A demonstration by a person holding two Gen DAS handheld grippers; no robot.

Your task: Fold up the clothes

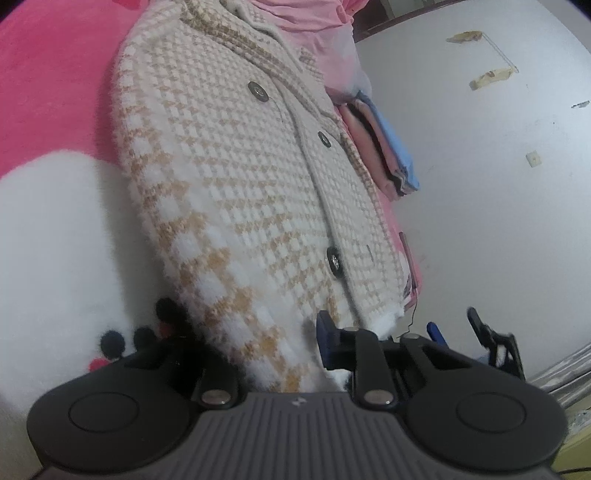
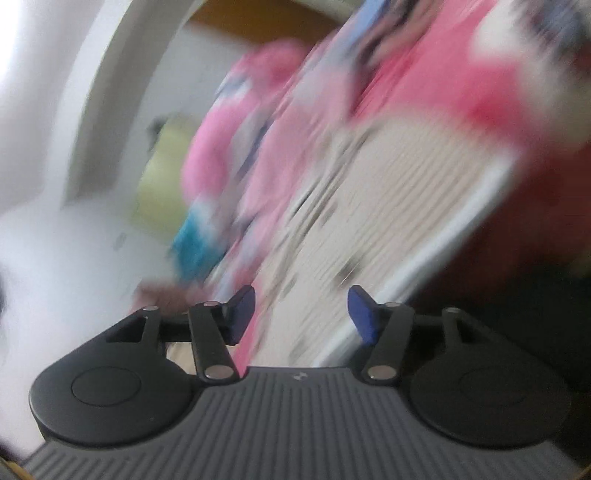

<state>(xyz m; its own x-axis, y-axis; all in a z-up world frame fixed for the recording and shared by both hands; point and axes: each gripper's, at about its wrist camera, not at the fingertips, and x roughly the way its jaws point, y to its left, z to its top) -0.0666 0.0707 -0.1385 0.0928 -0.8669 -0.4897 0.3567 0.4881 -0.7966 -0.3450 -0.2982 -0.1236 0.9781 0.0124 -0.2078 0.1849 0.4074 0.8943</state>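
Observation:
A cream and tan checked knit cardigan [image 1: 236,177] with dark buttons lies on a pink and white fleece blanket [image 1: 55,110]. My left gripper [image 1: 258,343] sits at its near hem; the fabric lies between the jaws and hides the left finger, while the blue right pad [image 1: 327,339] shows. Whether it is clamped is unclear. In the heavily blurred right wrist view, my right gripper [image 2: 301,314] is open and empty, blue pads [image 2: 243,310] apart, above the cardigan [image 2: 388,221]. The other gripper shows at the left wrist view's right edge [image 1: 491,336].
A stack of folded pink and blue clothes [image 1: 384,147] lies beside the cardigan at the blanket's edge. A white wall [image 1: 498,184] is to the right. A pink garment [image 1: 295,18] lies beyond the collar.

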